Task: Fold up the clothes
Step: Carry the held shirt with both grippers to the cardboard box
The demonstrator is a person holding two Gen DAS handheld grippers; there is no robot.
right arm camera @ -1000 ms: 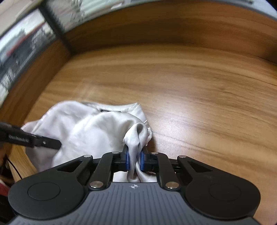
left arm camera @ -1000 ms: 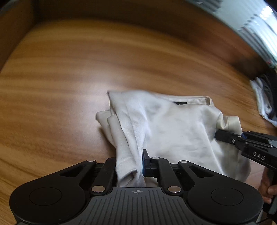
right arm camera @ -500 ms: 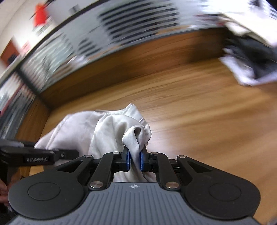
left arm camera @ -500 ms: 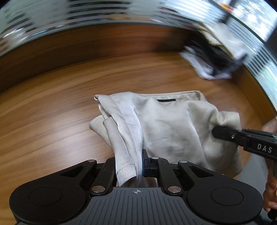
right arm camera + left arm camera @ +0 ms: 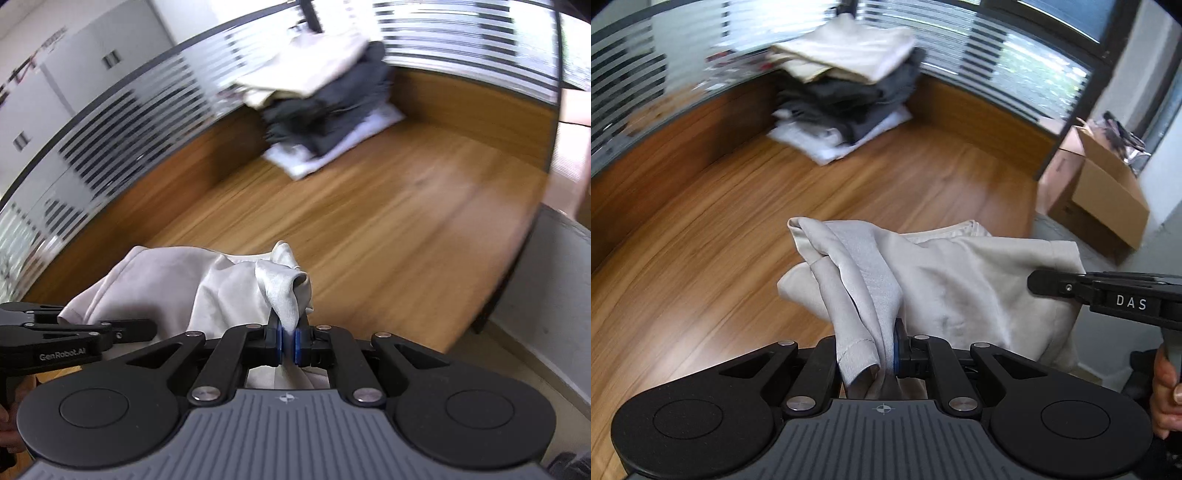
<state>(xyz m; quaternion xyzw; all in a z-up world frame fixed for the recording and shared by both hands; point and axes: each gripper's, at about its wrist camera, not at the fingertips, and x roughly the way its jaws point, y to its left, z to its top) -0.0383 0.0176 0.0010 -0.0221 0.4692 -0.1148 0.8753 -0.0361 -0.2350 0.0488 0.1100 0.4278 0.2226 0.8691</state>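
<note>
A pale beige folded garment (image 5: 953,280) hangs between my two grippers above the wooden table (image 5: 720,229). My left gripper (image 5: 886,350) is shut on a bunched fold at its left side. In the left wrist view the right gripper (image 5: 1039,282) reaches in from the right and pinches the garment's other edge. In the right wrist view the same garment (image 5: 192,284) spreads to the left, my right gripper (image 5: 288,341) is shut on a twisted corner of it, and the left gripper (image 5: 147,330) shows at the left edge.
A stack of folded clothes (image 5: 846,85), beige on top, dark grey and white below, sits at the table's far corner (image 5: 332,103). A cardboard box (image 5: 1097,199) stands on the floor beyond the table's right edge. Striped glass walls ring the table.
Both grippers have lifted the garment off the table and swung it round toward the stack of folded clothes, which has come into full view. Both grips are unchanged.
</note>
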